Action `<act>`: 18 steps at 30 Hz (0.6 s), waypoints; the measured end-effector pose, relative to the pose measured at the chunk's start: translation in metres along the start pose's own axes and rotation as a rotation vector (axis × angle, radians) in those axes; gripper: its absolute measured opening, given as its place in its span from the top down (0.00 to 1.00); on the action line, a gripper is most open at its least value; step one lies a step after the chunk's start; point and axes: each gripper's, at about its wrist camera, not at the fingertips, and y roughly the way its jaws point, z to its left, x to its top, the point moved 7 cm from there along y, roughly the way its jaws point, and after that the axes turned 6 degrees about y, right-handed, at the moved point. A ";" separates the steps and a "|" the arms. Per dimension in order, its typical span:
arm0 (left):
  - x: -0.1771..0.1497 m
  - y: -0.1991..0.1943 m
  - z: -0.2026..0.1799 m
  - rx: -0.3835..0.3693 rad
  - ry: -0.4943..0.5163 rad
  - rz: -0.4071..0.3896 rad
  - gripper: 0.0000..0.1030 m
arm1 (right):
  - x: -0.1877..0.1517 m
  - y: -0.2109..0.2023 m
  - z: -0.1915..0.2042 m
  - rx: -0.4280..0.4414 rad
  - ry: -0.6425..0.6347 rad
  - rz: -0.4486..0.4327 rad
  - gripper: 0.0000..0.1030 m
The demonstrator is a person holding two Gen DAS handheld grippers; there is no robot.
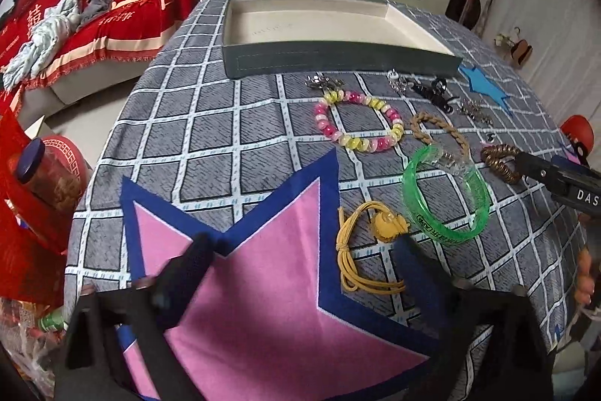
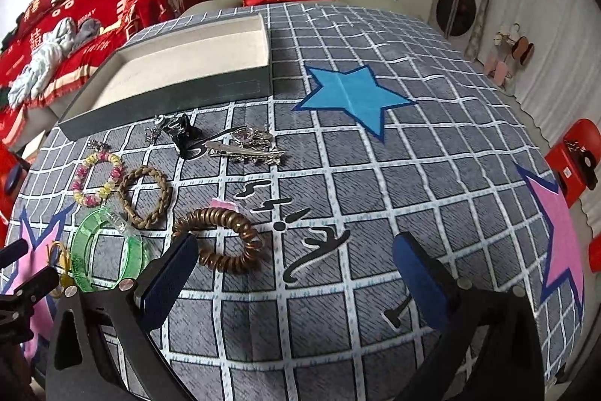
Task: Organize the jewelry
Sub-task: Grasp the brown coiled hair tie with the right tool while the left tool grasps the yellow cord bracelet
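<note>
We have both grippers low over the table point(image 2: 375, 175), jaws apart on each, nothing held.

Left gripper point(image 1: 300, 250): jaws spread wide over the pink star point(image 1: 263, 273) on the cloth. The yellow cord charm point(image 1: 375, 235) lies just beside the right finger point(image 1: 413, 269), at its tip. The green bangle point(image 1: 447, 194) sits just past that, ahead and to the right. Nothing lies between these jaws.

Right gripper point(image 2: 296, 250): jaws wide open. The bronze coil bracelet point(image 2: 221, 239) lies at the left finger point(image 2: 169, 273), partly inside the gap; contact cannot be judged from these views. The right finger point(image 2: 420, 277) is well apart from it, over bare cloth.

Other pieces, all on the cloth in front of the tray point(image 2: 169, 93):
- bead bracelet point(image 1: 360, 121), pink and yellow, near the middle
- braided ring point(image 2: 144, 196), between the bead bracelet and the coil, touching the bangle's edge in the right wrist view
- black claw clip point(image 2: 184, 134) and silver clips point(image 2: 248, 147), near the tray's front wall
- small silver charm point(image 1: 323, 83), just in front of the tray

The tray is grey outside and cream inside, open, with no jewelry visible in it. The blue star point(image 2: 353, 96) lies to its right.
</note>
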 end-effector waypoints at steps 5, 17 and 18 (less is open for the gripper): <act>0.002 0.001 -0.008 0.012 0.037 -0.002 0.03 | -0.001 0.013 0.003 0.027 0.000 0.035 0.18; 0.007 -0.007 -0.031 -0.092 0.111 -0.050 0.78 | -0.004 0.012 0.020 0.058 -0.047 0.040 0.84; 0.006 -0.008 -0.031 -0.123 0.093 -0.048 0.78 | -0.004 0.010 0.021 0.065 -0.045 0.040 0.84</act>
